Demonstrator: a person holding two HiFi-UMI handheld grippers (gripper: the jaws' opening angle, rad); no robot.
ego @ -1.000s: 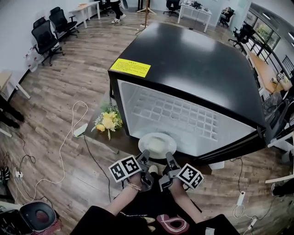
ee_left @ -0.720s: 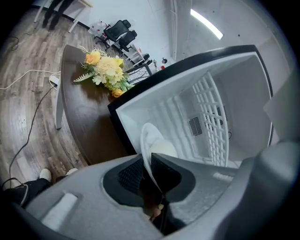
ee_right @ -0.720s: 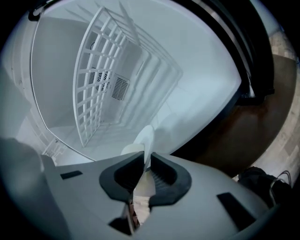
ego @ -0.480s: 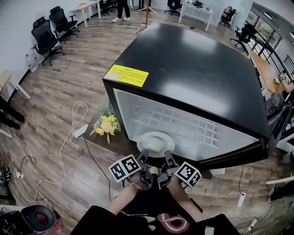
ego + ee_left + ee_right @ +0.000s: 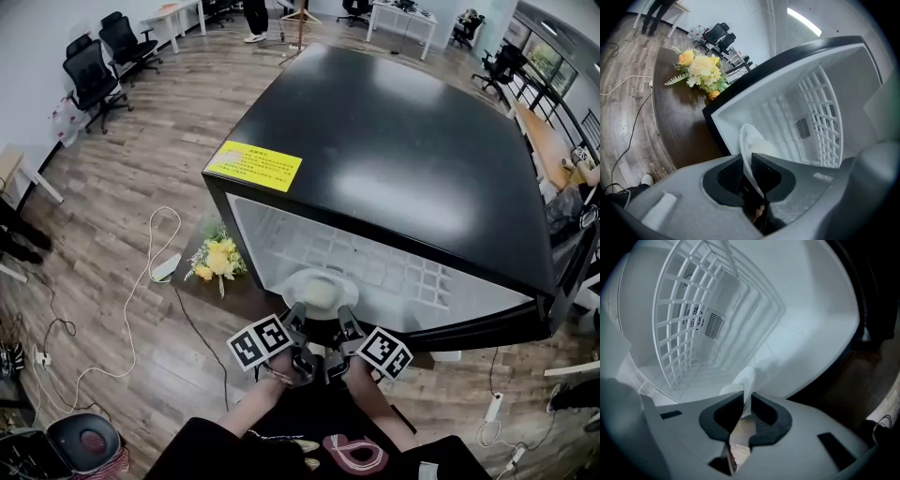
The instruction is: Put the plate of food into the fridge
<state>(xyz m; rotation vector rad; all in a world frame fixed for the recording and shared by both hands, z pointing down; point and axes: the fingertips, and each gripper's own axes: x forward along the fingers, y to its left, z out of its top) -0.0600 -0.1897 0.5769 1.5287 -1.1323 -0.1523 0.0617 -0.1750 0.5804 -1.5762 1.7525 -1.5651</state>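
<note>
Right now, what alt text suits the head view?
The left gripper and right gripper clamp the near rim of a white plate, holding it at the open front of a black fridge with a white interior; yellow flowers lie to its left.

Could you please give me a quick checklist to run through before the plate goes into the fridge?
1. Left tongs clamped on the plate rim: ok.
2. Right tongs clamped on the rim: ok.
3. Fridge open towards the plate: ok.
4. Wire shelf bare where visible: ok.
5. Flowers off to the side, apart from the plate: ok.
6. Plate held level: cannot tell.
</note>
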